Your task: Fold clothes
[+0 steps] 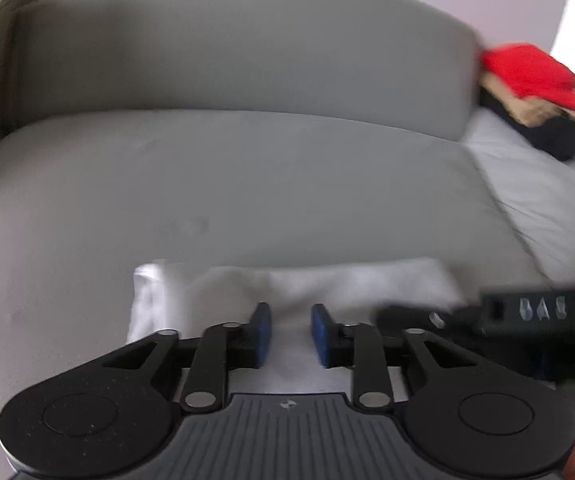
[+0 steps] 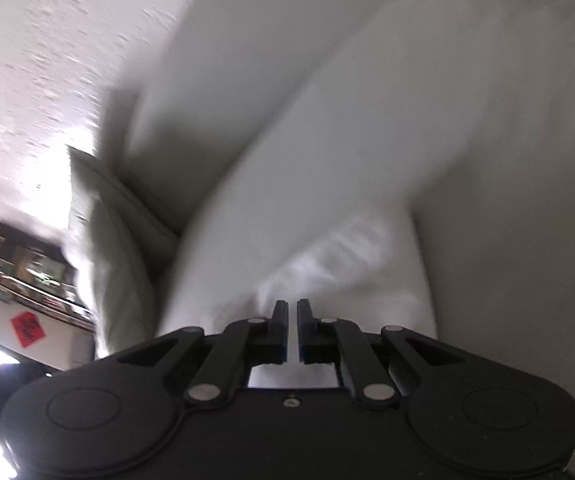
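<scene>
your left gripper (image 1: 290, 334) hung part-open over the white cloth (image 1: 287, 284), gripping nothing; your right gripper (image 2: 292, 330) was closed, cloth possibly pinched. one-sided hold risked a skewed fold.

Motion-blurred, fisheye-bent frames (window glare at edges), soft daylight.

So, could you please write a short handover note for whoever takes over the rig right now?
Left gripper: open above the white garment, nothing pinched.
Right gripper: jaws nearly together over the same white cloth; the blur hides whether fabric is caught.
The garment lies on the grey sofa seat; a pile of clothes, red on top, sits far right.
Done: unclear.
Left: finish this fold.
</scene>
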Available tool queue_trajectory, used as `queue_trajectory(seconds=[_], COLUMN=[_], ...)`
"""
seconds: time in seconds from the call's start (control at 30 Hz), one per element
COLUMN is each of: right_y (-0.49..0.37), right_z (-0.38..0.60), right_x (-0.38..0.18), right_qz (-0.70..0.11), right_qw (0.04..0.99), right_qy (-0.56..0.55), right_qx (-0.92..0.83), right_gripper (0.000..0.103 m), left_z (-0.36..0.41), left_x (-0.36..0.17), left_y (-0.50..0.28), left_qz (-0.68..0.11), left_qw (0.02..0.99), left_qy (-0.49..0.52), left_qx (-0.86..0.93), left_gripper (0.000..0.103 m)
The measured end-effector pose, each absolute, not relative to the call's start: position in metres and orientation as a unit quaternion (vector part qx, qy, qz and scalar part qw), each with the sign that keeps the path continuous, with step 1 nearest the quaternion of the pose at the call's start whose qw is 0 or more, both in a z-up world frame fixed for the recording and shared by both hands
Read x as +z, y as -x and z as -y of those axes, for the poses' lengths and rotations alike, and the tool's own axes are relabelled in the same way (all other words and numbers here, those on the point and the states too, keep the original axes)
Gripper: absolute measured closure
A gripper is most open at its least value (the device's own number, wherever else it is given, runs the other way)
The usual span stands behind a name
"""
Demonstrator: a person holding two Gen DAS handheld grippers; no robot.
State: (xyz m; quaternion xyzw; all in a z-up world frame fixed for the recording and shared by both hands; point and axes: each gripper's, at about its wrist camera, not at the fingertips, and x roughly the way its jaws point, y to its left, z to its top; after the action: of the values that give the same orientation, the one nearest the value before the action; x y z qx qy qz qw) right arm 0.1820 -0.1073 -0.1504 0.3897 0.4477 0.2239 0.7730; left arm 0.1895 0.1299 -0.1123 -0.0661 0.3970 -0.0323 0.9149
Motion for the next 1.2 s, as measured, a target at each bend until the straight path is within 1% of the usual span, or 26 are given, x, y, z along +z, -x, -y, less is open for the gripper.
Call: queue_trajectory(seconds=[0.07, 0.13, 0.23, 0.27, 0.3, 0.37, 0.47, 0.5, 0.63, 0.67, 0.73, 0.83, 0.93, 0.97, 1.07, 1.17, 1.2], right_y=[-0.185, -0.187, -0.179, -0.176, -0.172, -0.165, -0.154, -0.148, -0.119, -0.109, -0.090, -0.063, -0.049, -0.044, -0.037, -0.017, -0.008], right_z=[0.113, 0.119, 0.136, 0.139, 0.143, 0.148, 0.160, 0.162, 0.172, 0.175, 0.176, 0.160, 0.130, 0.119, 0.092, 0.093, 0.098], right_x=[-0.155, -0.156, -0.160, -0.159, -0.158, -0.156, -0.147, -0.139, -0.108, -0.101, -0.087, -0.072, -0.071, -0.071, -0.080, -0.074, -0.070], right_qz=[-0.431, -0.409, -0.376, -0.367, -0.357, -0.346, -0.355, -0.355, -0.361, -0.365, -0.378, -0.398, -0.413, -0.418, -0.446, -0.454, -0.454], right_qw=[0.783, 0.800, 0.821, 0.827, 0.832, 0.843, 0.848, 0.854, 0.867, 0.866, 0.866, 0.865, 0.861, 0.858, 0.852, 0.853, 0.853], right_qy=[-0.395, -0.395, -0.409, -0.411, -0.412, -0.408, -0.392, -0.378, -0.336, -0.331, -0.307, -0.253, -0.200, -0.182, -0.119, -0.082, -0.069], right_qx=[0.212, 0.191, 0.134, 0.116, 0.098, 0.061, 0.041, 0.046, 0.071, 0.083, 0.112, 0.173, 0.221, 0.235, 0.245, 0.246, 0.247], right_gripper=[0.103, 0.103, 0.103, 0.103, 0.103, 0.103, 0.103, 0.097, 0.094, 0.093, 0.093, 0.092, 0.091, 0.090, 0.090, 0.090, 0.090], left_z=[-0.144, -0.155, -0.159, -0.161, -0.163, -0.172, -0.176, -0.175, -0.172, -0.171, -0.164, -0.141, -0.116, -0.112, -0.115, -0.133, -0.137], left_x=[-0.120, -0.126, -0.125, -0.126, -0.127, -0.129, -0.119, -0.114, -0.091, -0.085, -0.074, -0.070, -0.079, -0.085, -0.097, -0.087, -0.085], left_y=[-0.193, -0.196, -0.195, -0.195, -0.195, -0.194, -0.179, -0.171, -0.122, -0.109, -0.090, -0.072, -0.081, -0.088, -0.100, -0.094, -0.086], left_qz=[-0.391, -0.382, -0.369, -0.371, -0.374, -0.383, -0.386, -0.385, -0.366, -0.359, -0.353, -0.353, -0.371, -0.383, -0.424, -0.452, -0.457], left_qw=[0.916, 0.917, 0.918, 0.913, 0.909, 0.897, 0.893, 0.894, 0.908, 0.913, 0.921, 0.931, 0.928, 0.923, 0.904, 0.885, 0.879], left_qy=[0.090, 0.106, 0.091, 0.081, 0.071, 0.076, 0.073, 0.075, 0.092, 0.096, 0.099, 0.064, 0.004, -0.006, -0.010, -0.005, -0.018], left_qx=[0.006, 0.046, 0.118, 0.145, 0.173, 0.206, 0.218, 0.216, 0.180, 0.170, 0.130, 0.069, 0.036, 0.036, 0.060, 0.114, 0.138], left_gripper=[0.089, 0.091, 0.091, 0.086, 0.084, 0.084, 0.084, 0.084, 0.083, 0.078, 0.075, 0.074, 0.073, 0.071, 0.066, 0.065, 0.061])
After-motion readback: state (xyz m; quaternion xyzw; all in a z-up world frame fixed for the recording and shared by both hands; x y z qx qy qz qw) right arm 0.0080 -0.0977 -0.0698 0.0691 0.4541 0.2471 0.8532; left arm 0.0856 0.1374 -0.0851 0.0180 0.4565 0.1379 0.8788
